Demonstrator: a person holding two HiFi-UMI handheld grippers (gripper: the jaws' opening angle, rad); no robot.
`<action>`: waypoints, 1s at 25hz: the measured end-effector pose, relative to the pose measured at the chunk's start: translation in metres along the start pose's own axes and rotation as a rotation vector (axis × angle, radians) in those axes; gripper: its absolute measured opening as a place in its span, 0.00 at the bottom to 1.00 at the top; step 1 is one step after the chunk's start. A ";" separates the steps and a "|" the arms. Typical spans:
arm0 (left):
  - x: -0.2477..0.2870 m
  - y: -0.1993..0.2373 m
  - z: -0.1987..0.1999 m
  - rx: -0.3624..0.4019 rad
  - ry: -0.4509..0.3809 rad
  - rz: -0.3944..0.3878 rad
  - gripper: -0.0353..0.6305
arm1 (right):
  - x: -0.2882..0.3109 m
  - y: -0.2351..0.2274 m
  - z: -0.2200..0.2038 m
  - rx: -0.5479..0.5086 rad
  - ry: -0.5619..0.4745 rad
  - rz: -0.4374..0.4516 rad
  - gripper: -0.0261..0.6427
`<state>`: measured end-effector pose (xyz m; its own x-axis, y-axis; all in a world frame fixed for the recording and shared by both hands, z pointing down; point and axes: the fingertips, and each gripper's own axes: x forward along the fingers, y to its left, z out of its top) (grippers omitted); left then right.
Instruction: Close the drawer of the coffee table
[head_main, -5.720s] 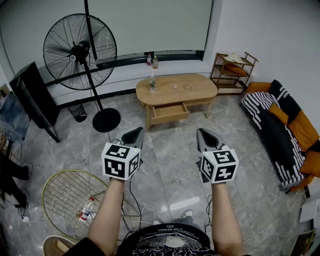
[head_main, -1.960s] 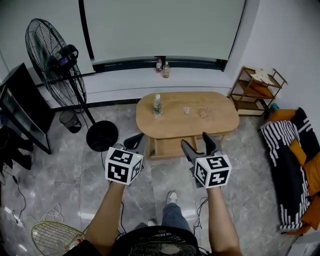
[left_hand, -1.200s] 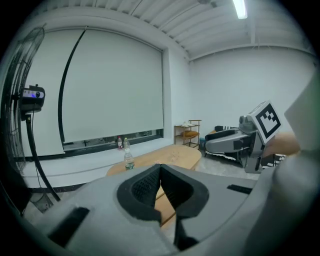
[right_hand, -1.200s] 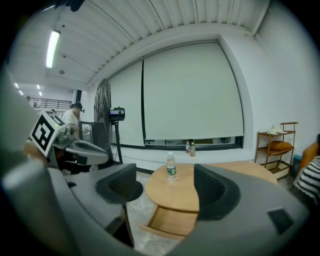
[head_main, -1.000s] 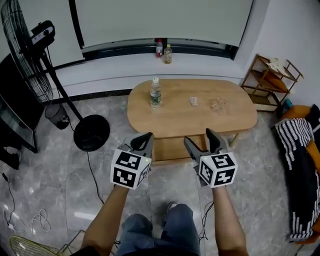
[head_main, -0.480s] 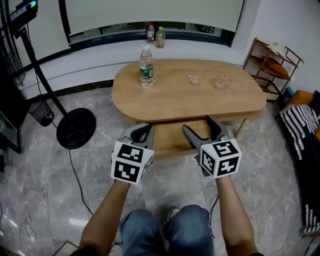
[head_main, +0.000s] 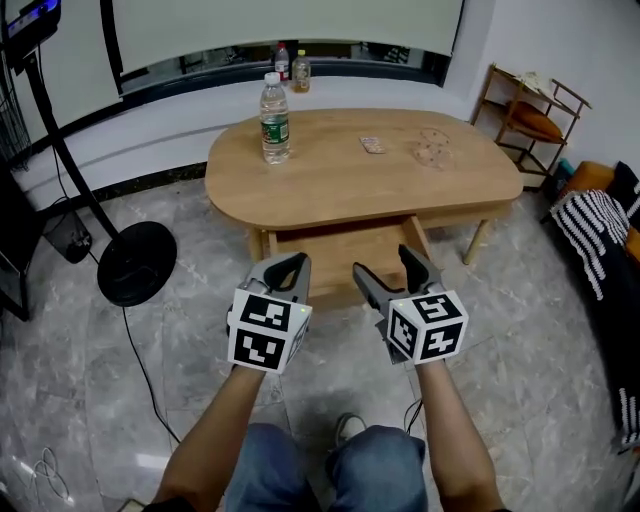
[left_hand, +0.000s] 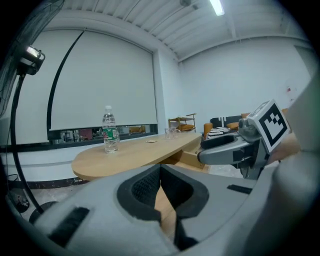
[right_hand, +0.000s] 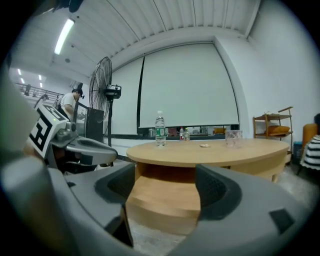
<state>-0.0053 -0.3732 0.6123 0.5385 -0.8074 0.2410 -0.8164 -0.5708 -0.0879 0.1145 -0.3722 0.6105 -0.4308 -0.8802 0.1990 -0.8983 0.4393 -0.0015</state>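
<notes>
The drawer is standing pulled out from under the near edge of the coffee table, below its worktop. It is lying straight ahead of both tools.

The left hand-held gripper is hovering near the drawer's front left corner. It is clenched, with its tips meeting and nothing between them. The right hand-held gripper is hovering near the right half of the drawer front. It is released, its jaws have just been opening a little further, and no thing is sitting between its pads. In the right gripper view the drawer front is showing through the gap between the jaws, a little ahead of them and apart from them.

In the head view both tools and their marker cubes are covering much of the drawer's front panel, so contact there is not showing. In the left gripper view only a slice of the drawer is peeking out past that tool's own body.

A water bottle is standing upright on the worktop. Two small items further right are too small to name.
</notes>
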 end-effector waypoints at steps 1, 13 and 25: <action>0.000 -0.001 0.000 0.001 -0.008 -0.003 0.06 | -0.001 0.001 -0.005 0.012 -0.001 -0.004 0.58; -0.002 -0.021 -0.014 0.012 -0.033 -0.031 0.06 | -0.022 -0.007 -0.063 0.256 -0.036 -0.029 0.62; -0.011 -0.021 -0.020 0.031 -0.036 -0.003 0.06 | -0.006 -0.017 -0.133 0.685 -0.105 0.021 0.69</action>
<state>0.0017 -0.3495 0.6307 0.5489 -0.8100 0.2064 -0.8079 -0.5775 -0.1174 0.1434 -0.3507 0.7400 -0.4240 -0.9006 0.0958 -0.7265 0.2751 -0.6297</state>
